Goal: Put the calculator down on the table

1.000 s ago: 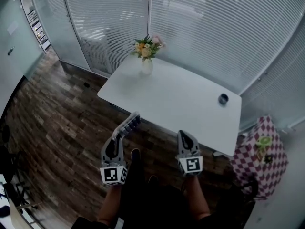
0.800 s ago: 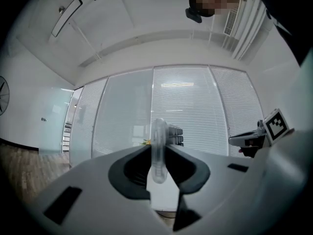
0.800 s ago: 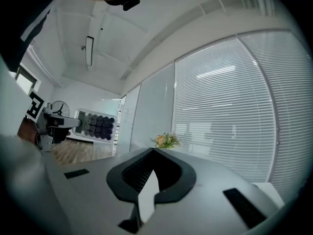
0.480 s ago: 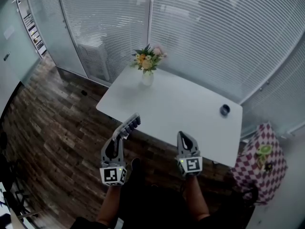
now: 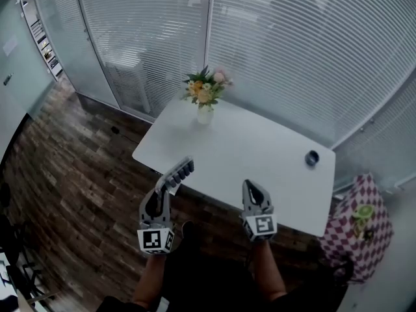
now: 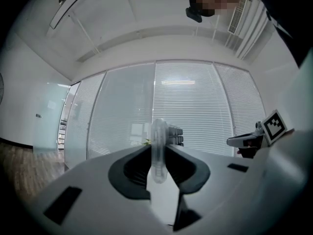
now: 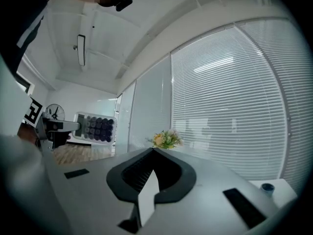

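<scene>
Now nearer the counter (image 5: 247,151) than a second ago, left claw (image 5: 161,190) clamps the calculator (image 5: 178,173), right claw (image 5: 251,186) closed and empty; placing likely comes next.

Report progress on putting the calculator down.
Done: the left gripper is shut on the calculator. In hand: it is held in the air near the table, by its near edge. Left: set it on the table and release. The right gripper is shut, empty.

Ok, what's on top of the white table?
A vase of flowers at the far left corner and a small dark round object near the right edge. The calculator is not on it: the left gripper holds it at the near edge, covering a bit of tabletop there.
</scene>
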Action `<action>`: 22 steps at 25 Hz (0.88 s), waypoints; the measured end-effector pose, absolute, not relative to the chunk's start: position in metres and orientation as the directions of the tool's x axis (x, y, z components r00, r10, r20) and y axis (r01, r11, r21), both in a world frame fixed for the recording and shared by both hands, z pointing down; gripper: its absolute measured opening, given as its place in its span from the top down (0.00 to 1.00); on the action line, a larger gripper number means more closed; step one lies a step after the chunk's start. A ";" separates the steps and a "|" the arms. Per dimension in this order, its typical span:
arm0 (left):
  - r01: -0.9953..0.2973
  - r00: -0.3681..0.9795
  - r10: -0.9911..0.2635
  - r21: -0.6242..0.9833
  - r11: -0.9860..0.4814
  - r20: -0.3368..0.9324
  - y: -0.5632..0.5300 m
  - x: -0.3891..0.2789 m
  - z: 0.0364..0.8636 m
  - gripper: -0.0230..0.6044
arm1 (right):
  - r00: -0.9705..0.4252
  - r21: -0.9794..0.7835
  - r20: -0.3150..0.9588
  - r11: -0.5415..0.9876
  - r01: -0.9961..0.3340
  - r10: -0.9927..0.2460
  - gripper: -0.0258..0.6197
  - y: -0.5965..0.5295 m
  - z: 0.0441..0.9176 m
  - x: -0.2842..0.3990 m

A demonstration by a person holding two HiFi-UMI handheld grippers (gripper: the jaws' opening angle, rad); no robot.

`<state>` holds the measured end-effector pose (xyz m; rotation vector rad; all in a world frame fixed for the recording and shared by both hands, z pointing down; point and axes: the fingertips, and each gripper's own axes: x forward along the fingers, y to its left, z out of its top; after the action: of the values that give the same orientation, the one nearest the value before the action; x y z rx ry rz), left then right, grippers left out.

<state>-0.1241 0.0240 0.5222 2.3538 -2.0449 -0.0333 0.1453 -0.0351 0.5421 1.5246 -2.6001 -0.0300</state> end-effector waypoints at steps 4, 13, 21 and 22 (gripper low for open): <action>-0.988 0.151 -0.988 0.034 -0.151 0.001 0.002 -0.136 0.521 0.83 | -0.478 0.089 0.082 0.484 -0.871 -0.875 0.95 -0.053 0.535 0.132; -0.976 0.215 -0.977 0.037 -0.215 -0.003 -0.056 -0.166 0.521 0.83 | -0.410 0.089 0.095 0.418 -0.904 -0.907 0.95 -0.090 0.533 0.106; -0.964 0.263 -0.965 0.041 -0.262 0.019 -0.097 -0.173 0.531 0.83 | -0.367 0.092 0.080 0.373 -0.923 -0.927 0.95 -0.105 0.527 0.098; -0.963 0.268 -0.963 0.042 -0.267 0.023 -0.101 -0.172 0.533 0.83 | -0.364 0.089 0.080 0.370 -0.925 -0.928 0.95 -0.109 0.527 0.099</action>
<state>-0.1715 -0.1010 0.5331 2.4637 -1.8727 -0.0114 0.0986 -0.1085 0.5270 1.7002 -2.5023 -0.0435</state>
